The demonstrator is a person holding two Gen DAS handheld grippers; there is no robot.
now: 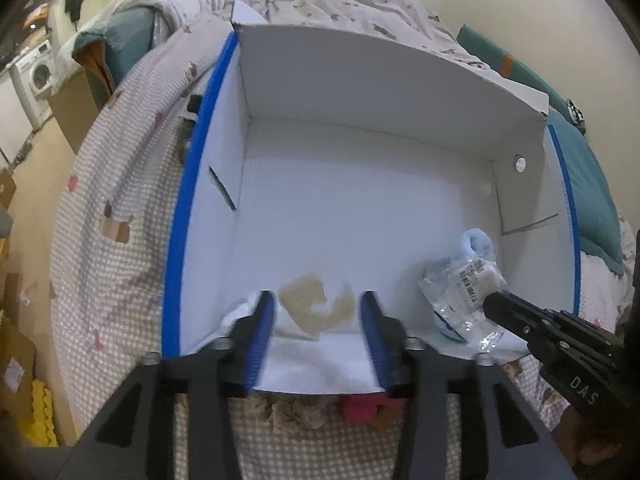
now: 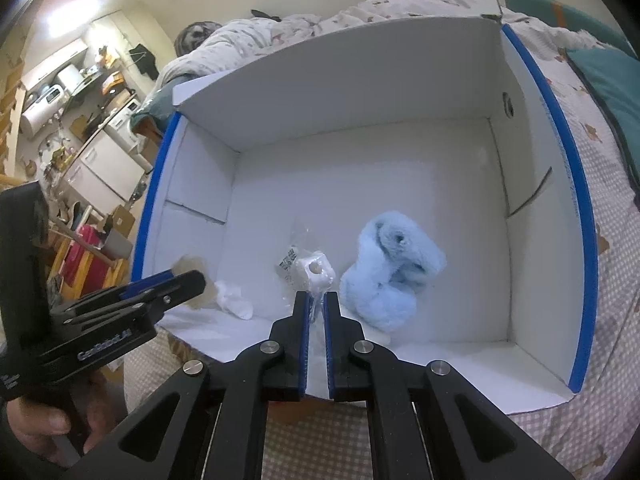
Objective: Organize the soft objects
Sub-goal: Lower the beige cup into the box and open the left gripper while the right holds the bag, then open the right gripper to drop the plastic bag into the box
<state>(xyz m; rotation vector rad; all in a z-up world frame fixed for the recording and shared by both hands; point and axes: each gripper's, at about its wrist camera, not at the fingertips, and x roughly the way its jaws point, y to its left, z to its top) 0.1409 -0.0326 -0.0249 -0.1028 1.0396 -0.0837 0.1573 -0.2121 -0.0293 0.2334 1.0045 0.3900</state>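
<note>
While the left claw [image 1: 318,300] gapes over a beige-white sock [image 1: 316,308], the right claw [image 2: 316,300] pinches a plastic-wrapped packet [image 2: 310,270].

White box [image 2: 360,184] (blue-edged), pale blue plush [image 2: 394,268], beige-checked bedspread [image 1: 116,216]

A bed covered in a beige-and-white checked quilt [image 1: 120,264] carries an open white cardboard box with blue edges [image 1: 360,92]; teal pillow [image 1: 588,184] right of the box.

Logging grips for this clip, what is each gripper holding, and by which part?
Right gripper: shut on the clear plastic packet, by its near edge. Left gripper: open, holding nothing.
</note>
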